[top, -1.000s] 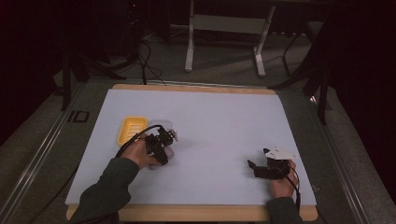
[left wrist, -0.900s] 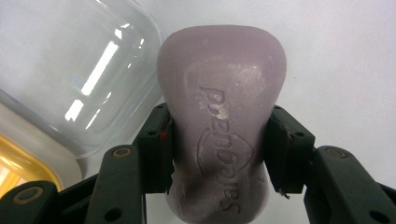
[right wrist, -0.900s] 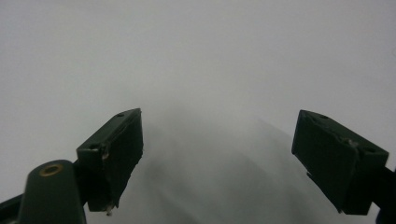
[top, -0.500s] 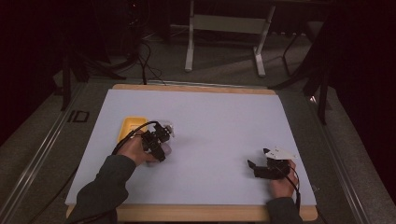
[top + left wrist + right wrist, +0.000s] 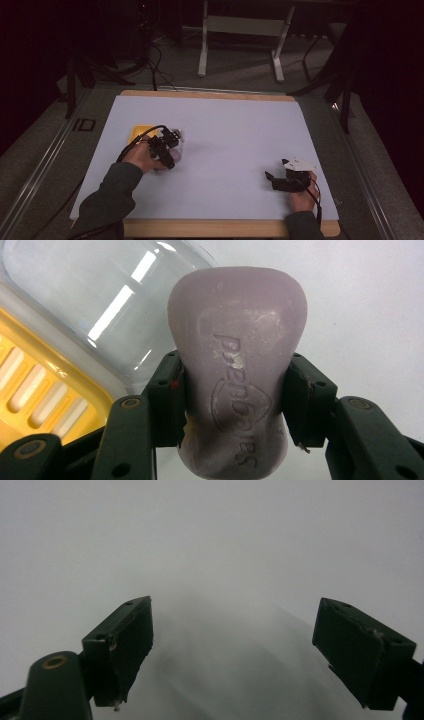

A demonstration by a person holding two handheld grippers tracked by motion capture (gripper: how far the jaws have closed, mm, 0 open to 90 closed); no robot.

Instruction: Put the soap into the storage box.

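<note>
Left gripper [image 5: 172, 148] edged toward yellow tray [image 5: 138, 132], gripping soap [image 5: 237, 370].

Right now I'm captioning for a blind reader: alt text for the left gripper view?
Black tongs clamp a pale purple bar of soap by its sides. Behind it are a clear plastic lid and a yellow slotted tray on a white tabletop.

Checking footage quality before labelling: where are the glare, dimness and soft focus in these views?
High view: dim, surroundings nearly black, only the table lit. Left gripper view: sharp on the soap bar, white glare streaks on the clear lid. Right gripper view: hazy, featureless surface with a soft shadow between the open tool jaws.
</note>
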